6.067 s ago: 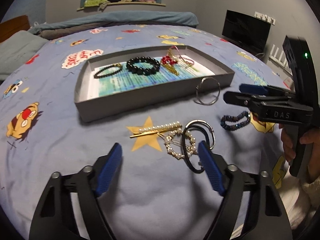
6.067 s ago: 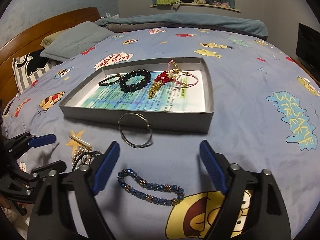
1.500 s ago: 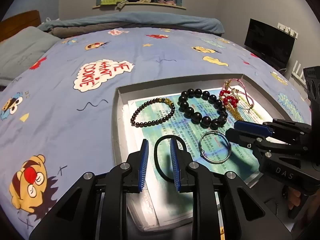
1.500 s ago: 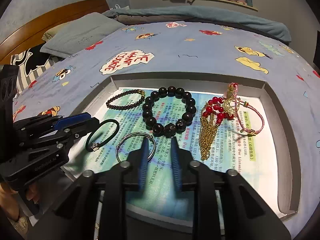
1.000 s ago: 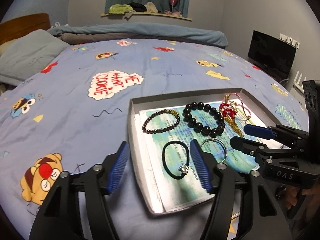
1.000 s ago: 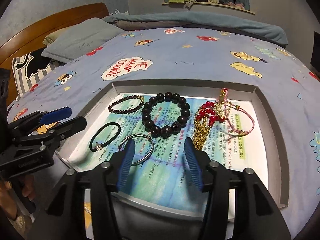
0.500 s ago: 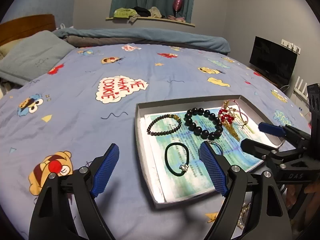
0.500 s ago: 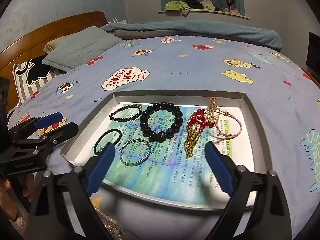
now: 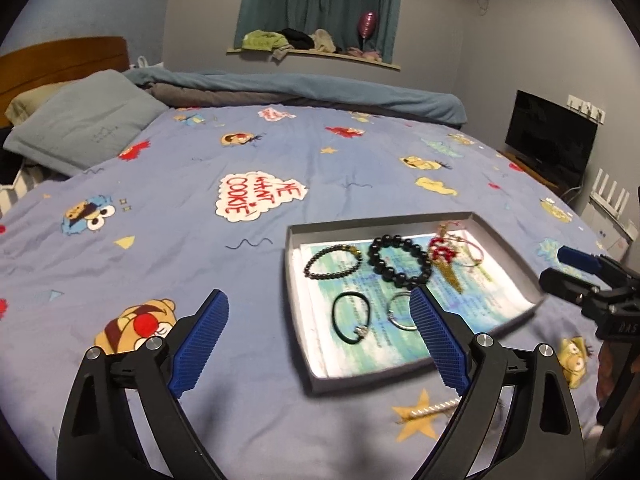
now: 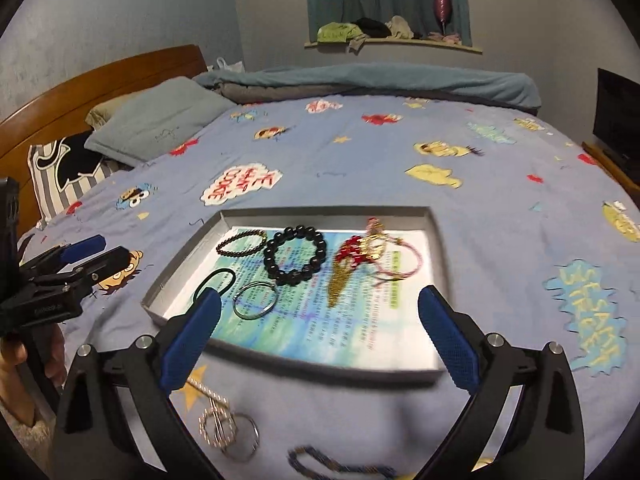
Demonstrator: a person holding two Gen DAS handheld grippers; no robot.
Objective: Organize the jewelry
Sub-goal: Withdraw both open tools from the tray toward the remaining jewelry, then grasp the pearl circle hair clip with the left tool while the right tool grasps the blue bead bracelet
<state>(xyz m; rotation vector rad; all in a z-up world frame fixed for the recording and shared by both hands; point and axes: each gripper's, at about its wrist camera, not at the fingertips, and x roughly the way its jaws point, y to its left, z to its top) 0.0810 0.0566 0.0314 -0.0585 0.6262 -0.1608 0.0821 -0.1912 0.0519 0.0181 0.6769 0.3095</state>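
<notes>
A grey tray [image 9: 290,264] [image 10: 328,211] lies on the bedspread. It holds a black hair tie [image 9: 362,331] [image 10: 218,274], a silver ring [image 9: 390,312] [image 10: 252,317], a black bead bracelet [image 9: 374,248] [image 10: 294,278], a thin brown bead bracelet [image 9: 332,276] [image 10: 240,255], and a red and gold piece [image 9: 440,254] [image 10: 348,250]. My left gripper [image 9: 318,308] [image 10: 114,249] hangs back from the tray's left side, jaws opening, nothing between them. My right gripper [image 10: 320,300] [image 9: 556,266] floats over the tray's near edge, jaws opening and empty.
On the bedspread in front of the tray lie a pearl hair clip [image 10: 200,386] [image 9: 432,408], a ring of pearls with a silver hoop [image 10: 224,428] and a blue bead bracelet [image 10: 340,466]. A grey pillow [image 10: 152,124] and wooden headboard [image 10: 100,76] are far left, a television [image 9: 552,140] right.
The hair tie and the silver ring came off the bedspread into the tray. Both grippers then opened wide, let them go, and drew back and up from the tray.
</notes>
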